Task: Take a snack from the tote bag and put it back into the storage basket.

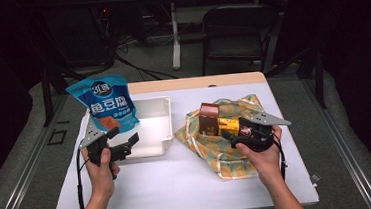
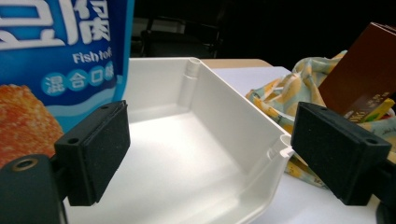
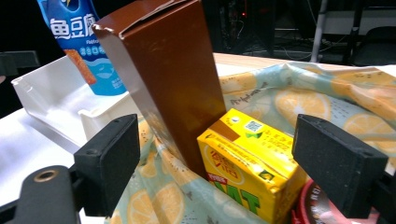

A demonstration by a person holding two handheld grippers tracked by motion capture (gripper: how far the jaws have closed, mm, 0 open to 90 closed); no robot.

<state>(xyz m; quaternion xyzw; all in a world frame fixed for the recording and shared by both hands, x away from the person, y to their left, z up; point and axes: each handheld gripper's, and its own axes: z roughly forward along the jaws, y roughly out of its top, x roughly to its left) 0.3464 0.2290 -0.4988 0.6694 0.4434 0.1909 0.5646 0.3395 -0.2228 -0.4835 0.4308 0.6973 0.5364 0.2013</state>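
Note:
A blue snack bag [image 1: 104,103] stands upright at the left end of a white tray [image 1: 153,137]. My left gripper [image 1: 124,137] hovers at the tray's near edge, open, with nothing between its pads. In the left gripper view the bag [image 2: 60,56] rises at the left and the tray's right wall [image 2: 233,116] runs between the jaws of the left gripper [image 2: 217,158]. A brown box [image 1: 208,117] and a yellow carton [image 1: 229,126] stand in a lemon-print cloth bag [image 1: 227,151]. My right gripper [image 3: 217,163] is open just before the yellow carton [image 3: 247,172] and the brown box [image 3: 168,79].
The cloth bag [image 3: 327,93] spreads behind the carton, and a red round thing [image 3: 317,210] lies low by the right jaw. A black chair [image 1: 233,33] and a table leg stand beyond the far edge. White table [image 1: 180,185] lies bare near the person.

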